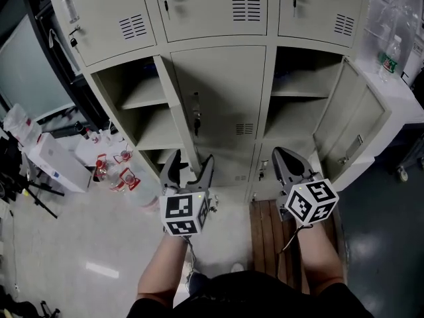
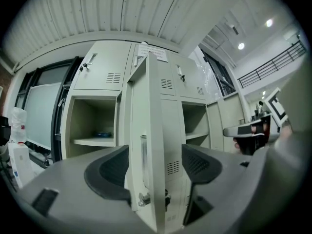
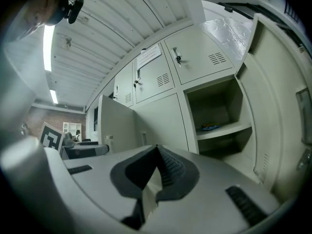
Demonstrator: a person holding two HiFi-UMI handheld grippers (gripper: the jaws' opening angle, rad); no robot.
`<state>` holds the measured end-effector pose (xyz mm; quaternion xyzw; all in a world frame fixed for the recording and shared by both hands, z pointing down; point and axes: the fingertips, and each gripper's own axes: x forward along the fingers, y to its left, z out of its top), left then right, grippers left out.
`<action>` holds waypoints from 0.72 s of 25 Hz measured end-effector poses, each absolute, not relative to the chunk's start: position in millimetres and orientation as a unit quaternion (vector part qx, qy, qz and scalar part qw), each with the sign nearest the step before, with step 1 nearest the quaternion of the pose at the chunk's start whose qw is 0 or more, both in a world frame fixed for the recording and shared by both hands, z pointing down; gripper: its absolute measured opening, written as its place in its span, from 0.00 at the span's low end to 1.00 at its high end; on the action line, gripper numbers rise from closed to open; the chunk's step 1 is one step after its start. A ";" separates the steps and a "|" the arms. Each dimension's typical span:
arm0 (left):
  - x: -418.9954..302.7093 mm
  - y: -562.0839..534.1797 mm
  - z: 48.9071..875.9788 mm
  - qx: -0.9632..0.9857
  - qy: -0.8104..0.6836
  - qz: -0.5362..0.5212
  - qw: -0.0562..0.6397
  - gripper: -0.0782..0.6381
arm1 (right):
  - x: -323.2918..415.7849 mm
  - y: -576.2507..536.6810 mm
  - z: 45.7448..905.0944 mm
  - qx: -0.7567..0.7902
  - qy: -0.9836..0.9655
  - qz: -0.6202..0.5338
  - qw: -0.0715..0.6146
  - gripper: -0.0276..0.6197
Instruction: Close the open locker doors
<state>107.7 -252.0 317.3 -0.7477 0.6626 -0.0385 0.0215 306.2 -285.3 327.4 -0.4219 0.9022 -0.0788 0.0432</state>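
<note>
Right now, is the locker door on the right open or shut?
Open. The right-hand door is swung out to the right, well away from the frame, and the inside of its compartment is in plain view.

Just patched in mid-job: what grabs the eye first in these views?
Two middle-row locker doors stand open: the left door juts edge-on toward the camera, and the right door is swung wide to the right. The left gripper has its jaws apart on either side of the left door's free edge. The right gripper is shut and empty beside it.
</note>
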 end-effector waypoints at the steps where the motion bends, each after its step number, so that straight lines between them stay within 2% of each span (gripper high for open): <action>1: 106.7 -253.2 318.2 -0.747 0.663 -0.040 0.020 0.58 | 306.5 -284.7 328.7 -0.423 0.901 -0.079 0.043 0.04; 7: 103.1 -256.7 321.8 -0.746 0.664 -0.045 0.014 0.55 | 311.6 -283.3 332.3 -0.432 0.897 -0.082 0.041 0.04; 9: 100.8 -257.0 322.0 -0.743 0.668 -0.049 0.011 0.46 | 310.9 -282.7 331.1 -0.433 0.897 -0.081 0.041 0.04; 10: 99.7 -256.6 322.1 -0.741 0.670 -0.049 0.009 0.37 | 310.6 -282.4 330.6 -0.433 0.897 -0.081 0.041 0.04; 11: 99.3 -256.0 322.2 -0.739 0.672 -0.048 0.006 0.31 | 310.6 -282.2 330.3 -0.434 0.897 -0.080 0.040 0.04; 12: 99.3 -255.4 322.3 -0.738 0.673 -0.046 0.004 0.29 | 310.9 -282.2 330.3 -0.434 0.896 -0.080 0.040 0.04; 18: 96.0 -253.2 321.7 -0.735 0.677 -0.040 0.002 0.28 | 309.6 -283.3 331.3 -0.433 0.897 -0.081 0.038 0.04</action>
